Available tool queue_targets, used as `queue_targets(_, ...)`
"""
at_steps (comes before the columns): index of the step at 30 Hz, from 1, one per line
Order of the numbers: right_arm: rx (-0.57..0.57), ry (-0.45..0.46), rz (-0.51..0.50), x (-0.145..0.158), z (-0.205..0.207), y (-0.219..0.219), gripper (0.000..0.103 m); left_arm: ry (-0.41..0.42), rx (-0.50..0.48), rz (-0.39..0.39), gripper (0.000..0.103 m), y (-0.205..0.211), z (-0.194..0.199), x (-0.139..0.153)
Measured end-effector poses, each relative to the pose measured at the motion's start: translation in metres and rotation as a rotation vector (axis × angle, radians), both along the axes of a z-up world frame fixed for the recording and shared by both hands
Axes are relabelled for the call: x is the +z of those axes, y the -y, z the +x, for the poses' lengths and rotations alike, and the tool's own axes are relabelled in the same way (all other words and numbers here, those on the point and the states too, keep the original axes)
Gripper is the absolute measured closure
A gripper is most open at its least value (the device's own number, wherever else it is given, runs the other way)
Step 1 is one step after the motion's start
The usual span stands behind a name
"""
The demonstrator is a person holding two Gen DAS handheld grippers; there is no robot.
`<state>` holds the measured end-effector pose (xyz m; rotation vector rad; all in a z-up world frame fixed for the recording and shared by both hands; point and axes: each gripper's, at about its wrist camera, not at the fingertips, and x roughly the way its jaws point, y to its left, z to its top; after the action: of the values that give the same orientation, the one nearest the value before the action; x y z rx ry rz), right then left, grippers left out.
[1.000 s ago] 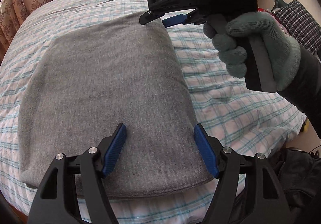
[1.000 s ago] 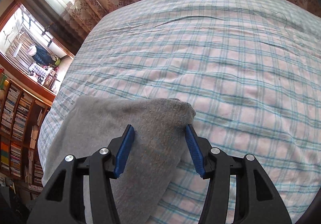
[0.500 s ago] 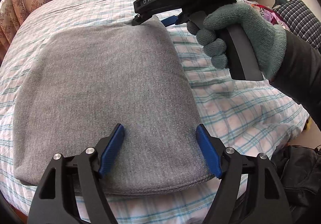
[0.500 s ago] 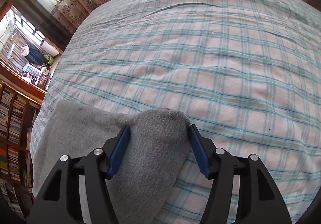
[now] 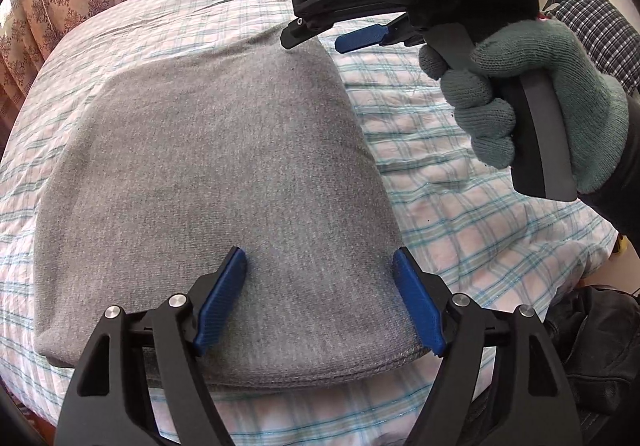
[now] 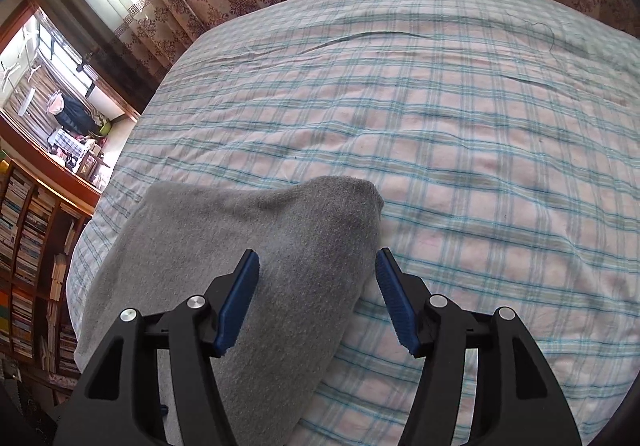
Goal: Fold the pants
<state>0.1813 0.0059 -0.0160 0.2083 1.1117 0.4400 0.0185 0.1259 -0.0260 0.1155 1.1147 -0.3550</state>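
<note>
Both claws stand open over the folded grey knit pants (image 5: 208, 166), and neither has hold of anything. At the bottom of the left wrist view, the left claw (image 5: 320, 302) hangs above the near right corner of the bundle, its blue pads spread wide with cloth showing between them but not pinched. The right claw (image 6: 316, 298), gripped by a hand in a grey-green knitted glove (image 5: 532, 102), sits at the upper right of that same view, above the far right corner; its own camera shows that corner between the parted pads, the right pad clear of the fabric and over the sheet.

What the coming move seems to turn on is that the bundle lies directly below and ahead of both claws. Its long axis runs from bottom to top of the left wrist view, so the two claws straddle its right-hand edge, one at each end.

Those pants lie on the bed's pink and teal checked sheet (image 6: 480, 174), toward the lower left in the right wrist view. They look flat, smooth and roughly rectangular, with several layers stacked at the near edge and a rounded far corner. Judging by that tidy stack, the folding looks close to finished.
</note>
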Motion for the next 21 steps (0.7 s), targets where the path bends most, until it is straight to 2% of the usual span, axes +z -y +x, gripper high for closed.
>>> queue_targets(10,-0.013,-0.044,0.03,-0.008,-0.03,0.012,0.042,0.011,0.009,-0.001,0.025,-0.006,0.0,0.011)
queue_targets(12,-0.012,-0.055,0.04,-0.008,-0.035,0.014,0.041,0.022,0.028,-0.013,0.022,-0.015,0.003,0.018)
queue_targets(14,-0.018,-0.068,0.053,-0.01,-0.039,0.017,0.034,0.048,0.063,-0.023,0.015,-0.029,0.007,0.029)
queue_targets(17,-0.031,-0.098,0.088,-0.014,-0.044,0.023,0.033,0.08,0.141,-0.053,0.004,-0.06,0.018,0.043)
queue_targets(21,-0.048,-0.13,0.117,-0.019,-0.047,0.026,0.032,0.096,0.286,-0.07,0.004,-0.109,0.038,0.049)
